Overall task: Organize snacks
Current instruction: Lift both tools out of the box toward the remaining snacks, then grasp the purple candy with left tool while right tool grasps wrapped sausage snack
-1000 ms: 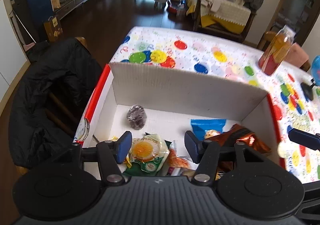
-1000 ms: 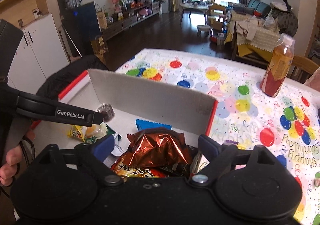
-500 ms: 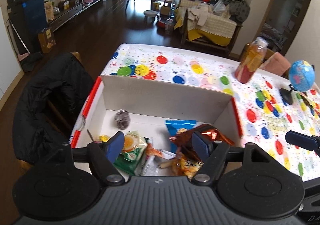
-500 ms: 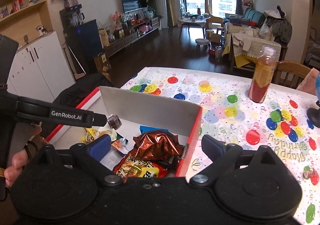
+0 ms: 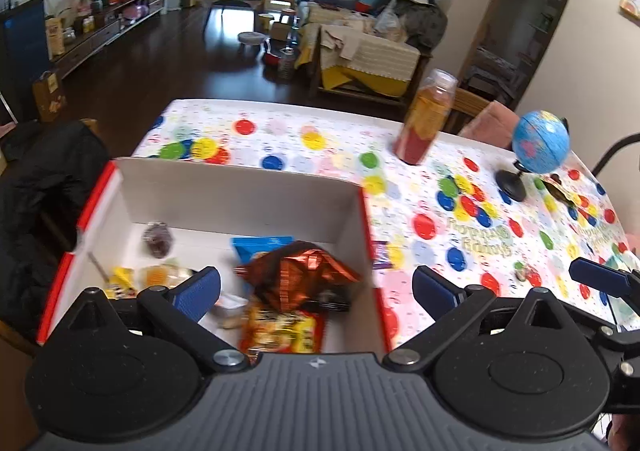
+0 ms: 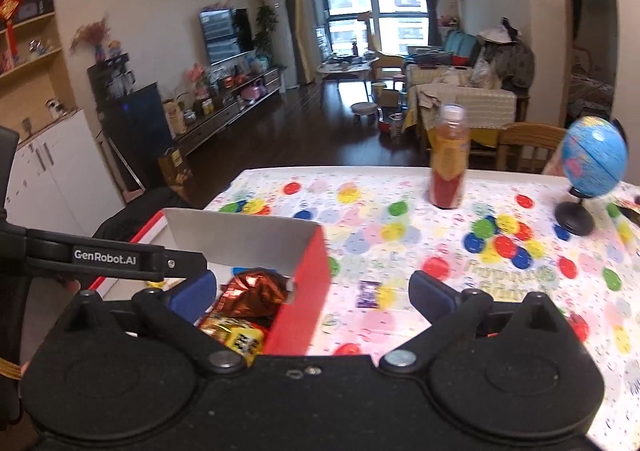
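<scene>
A cardboard box (image 5: pixel 240 191), white inside and red outside, sits at the table's left end. In it lie a copper foil bag (image 5: pixel 304 271), a yellow-red packet (image 5: pixel 280 331), a blue packet (image 5: pixel 260 243), a dark round snack (image 5: pixel 158 239) and a jelly cup (image 5: pixel 160 275). My left gripper (image 5: pixel 316 287) hangs above the box's right wall, its jaws opening with nothing held between them. My right gripper (image 6: pixel 312 291) is over the same red wall (image 6: pixel 304 291), jaws opening too and holding nothing. A small purple packet (image 6: pixel 368 293) lies on the cloth beside the box.
An orange drink bottle (image 5: pixel 426 119) and a blue globe (image 5: pixel 540 143) stand at the far right of the spotted tablecloth (image 5: pixel 440 243). A small candy (image 5: pixel 524 273) lies near the right gripper's finger (image 5: pixel 600 279). A chair with a black jacket (image 5: pixel 40 191) stands left of the box.
Both grippers pulled back and up from the box and swung right. The left jaws spread much wider, the right ones slightly. The snacks stay in the box.
</scene>
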### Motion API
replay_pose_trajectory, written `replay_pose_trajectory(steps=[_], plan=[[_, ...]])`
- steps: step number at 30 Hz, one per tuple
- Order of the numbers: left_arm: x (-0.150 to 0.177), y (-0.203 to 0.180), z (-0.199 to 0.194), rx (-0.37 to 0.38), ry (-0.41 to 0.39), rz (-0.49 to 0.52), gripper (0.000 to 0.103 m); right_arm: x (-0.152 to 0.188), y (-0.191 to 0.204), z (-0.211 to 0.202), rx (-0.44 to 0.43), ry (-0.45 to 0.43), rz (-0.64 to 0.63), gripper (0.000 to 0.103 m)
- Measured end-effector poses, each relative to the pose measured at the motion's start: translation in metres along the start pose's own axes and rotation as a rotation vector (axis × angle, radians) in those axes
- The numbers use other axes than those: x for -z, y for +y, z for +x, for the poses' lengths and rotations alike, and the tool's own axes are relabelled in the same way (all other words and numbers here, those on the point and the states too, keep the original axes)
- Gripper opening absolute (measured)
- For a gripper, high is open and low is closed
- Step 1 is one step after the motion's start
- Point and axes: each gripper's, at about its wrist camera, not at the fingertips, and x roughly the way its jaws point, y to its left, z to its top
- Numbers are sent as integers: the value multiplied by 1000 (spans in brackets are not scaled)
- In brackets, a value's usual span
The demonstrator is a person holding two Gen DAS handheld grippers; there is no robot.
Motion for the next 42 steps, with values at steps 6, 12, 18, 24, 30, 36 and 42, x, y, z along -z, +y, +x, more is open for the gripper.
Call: replay_pose_trajectory(steps=[6, 12, 18, 24, 30, 36, 42], plan=[[5, -47, 14, 1, -1, 55, 103, 12, -48, -11, 83, -3, 54, 103], [5, -97, 36, -4, -4, 88, 103, 23, -106, -20, 175, 3, 137, 102], [7, -147, 67, -31, 7, 118, 103, 35, -164, -23, 241, 29, 213, 100], [12, -179, 100, -101, 5, 103, 103, 44, -208, -19, 270, 61, 257, 96], [12, -183, 135, -132, 25, 75, 103, 47, -236, -5, 270, 100, 268, 93], [13, -178, 164, -177, 66, 61, 102, 53, -254, 23, 285, 135, 278, 82], [12, -174, 185, -216, 91, 58, 98, 55, -266, 61, 273, 177, 320, 74]])
